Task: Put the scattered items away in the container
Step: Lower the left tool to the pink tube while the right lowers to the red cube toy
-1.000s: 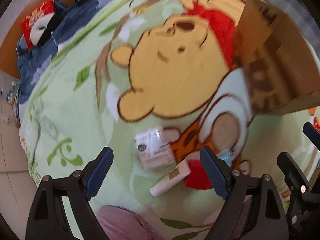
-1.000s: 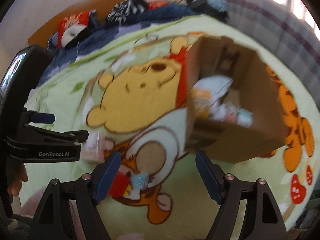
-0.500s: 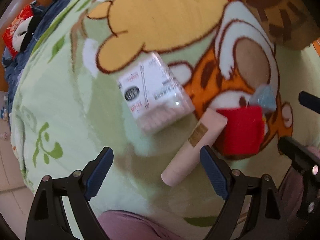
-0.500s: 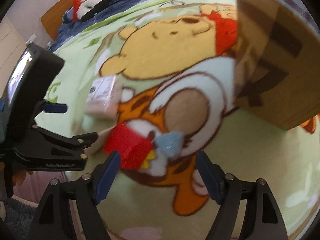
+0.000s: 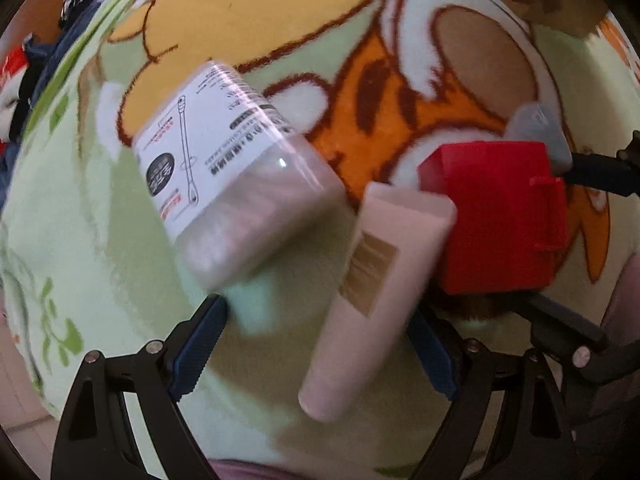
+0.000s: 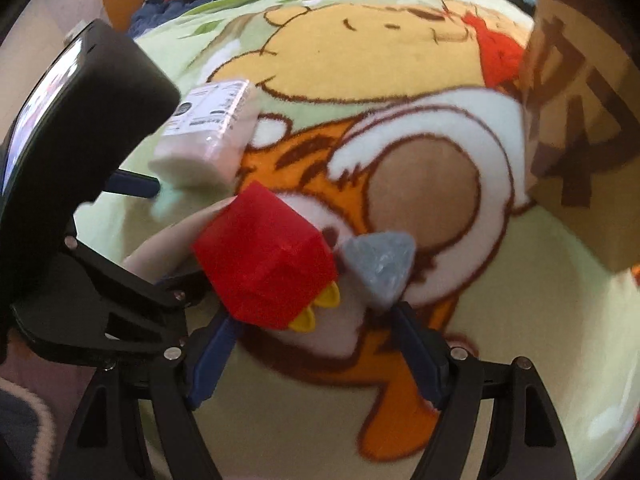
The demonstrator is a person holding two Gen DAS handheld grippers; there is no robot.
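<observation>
A: Where does the pale pink tube point(image 5: 370, 296) lie against the left gripper point(image 5: 320, 354)?
B: Between its spread blue-padded fingers point(image 5: 198, 350), nearer the right one, lying on the green cartoon blanket point(image 5: 120, 280). The jaws stand released, gripping nothing.
A: And its long axis?
B: It runs from lower left to upper right in the left wrist view, the flat crimped end pointing toward the red box point(image 5: 498, 216), which it touches.
A: The cotton swab pack point(image 5: 236, 172)?
B: Just beyond the left finger, tilted, label up.
A: The right gripper point(image 6: 316, 354)?
B: Also released; the red box point(image 6: 264, 266) and a grey-blue wedge point(image 6: 380, 266) sit just ahead of its fingers. The cardboard box point(image 6: 580, 120) stands at far right.
</observation>
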